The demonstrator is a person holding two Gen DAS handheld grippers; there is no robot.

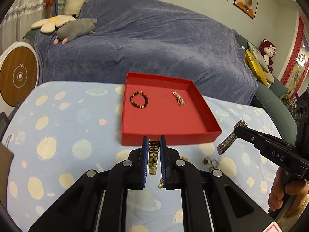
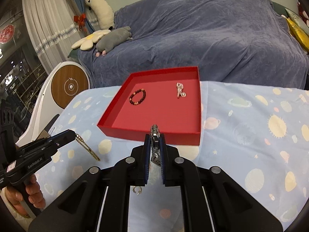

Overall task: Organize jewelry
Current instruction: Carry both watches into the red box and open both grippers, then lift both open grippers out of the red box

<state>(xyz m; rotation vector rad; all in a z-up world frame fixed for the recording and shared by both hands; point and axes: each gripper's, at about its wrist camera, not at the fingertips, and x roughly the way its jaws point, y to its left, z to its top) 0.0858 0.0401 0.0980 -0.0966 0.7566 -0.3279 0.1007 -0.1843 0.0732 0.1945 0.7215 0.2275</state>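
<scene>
A red tray (image 1: 170,136) (image 2: 148,133) sits on the planet-print cloth. In it lie a dark bead bracelet (image 1: 138,100) (image 2: 137,97) at the left and a pink bracelet (image 1: 179,98) (image 2: 180,90) at the right. My left gripper (image 1: 154,141) is shut on a gold watch (image 1: 153,157), held just in front of the tray's near wall; it also shows in the right wrist view (image 2: 87,147). My right gripper (image 2: 154,136) is shut on a silver watch (image 2: 155,145), held before the tray's near wall; the silver watch also shows in the left wrist view (image 1: 229,139).
Small rings and earrings (image 1: 210,163) lie on the cloth right of my left gripper, and a hoop piece (image 2: 137,190) lies under my right gripper. A blue-covered sofa (image 1: 144,38) with plush toys stands behind the table. A round white device (image 2: 69,86) stands at the left.
</scene>
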